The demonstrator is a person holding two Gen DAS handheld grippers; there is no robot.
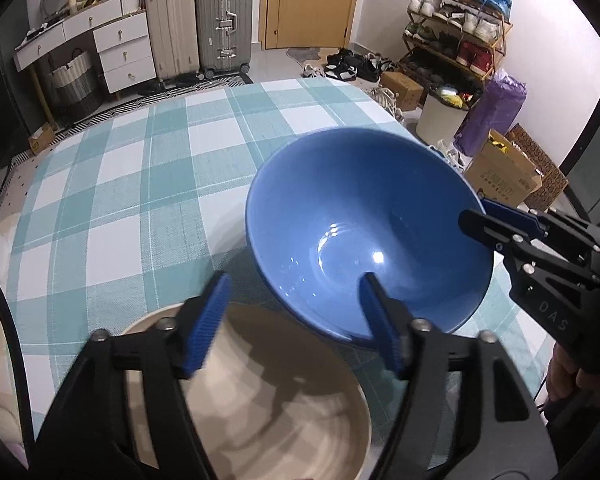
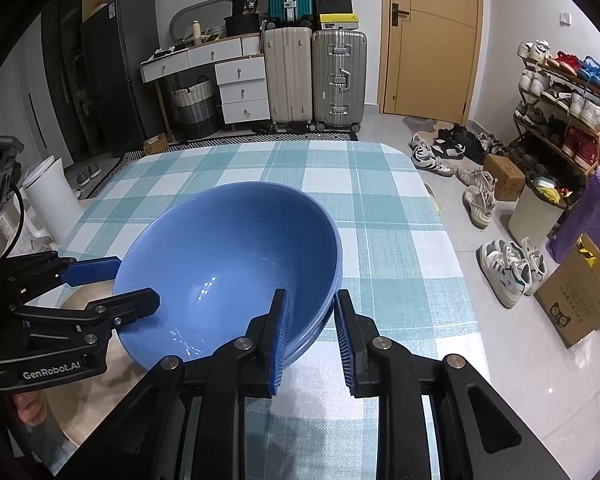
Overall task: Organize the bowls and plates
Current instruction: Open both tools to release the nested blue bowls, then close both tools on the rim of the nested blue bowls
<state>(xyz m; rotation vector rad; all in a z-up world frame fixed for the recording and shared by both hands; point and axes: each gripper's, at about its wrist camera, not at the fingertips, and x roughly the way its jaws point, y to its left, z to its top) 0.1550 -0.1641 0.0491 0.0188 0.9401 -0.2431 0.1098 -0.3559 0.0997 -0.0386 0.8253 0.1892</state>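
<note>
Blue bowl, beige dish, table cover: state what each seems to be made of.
Blue bowl: glazed ceramic or perhaps melamine; glossy, with sharp light glints inside. Beige dish: likely ceramic with a duller satin finish, though it is blurred. Table cover: woven fabric or textured vinyl in a teal-and-white check; a fine weave shows, with no shine.

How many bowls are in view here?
2: a blue bowl tilted between both grippers, and a beige bowl beneath the left gripper. Others may be hidden.
</note>
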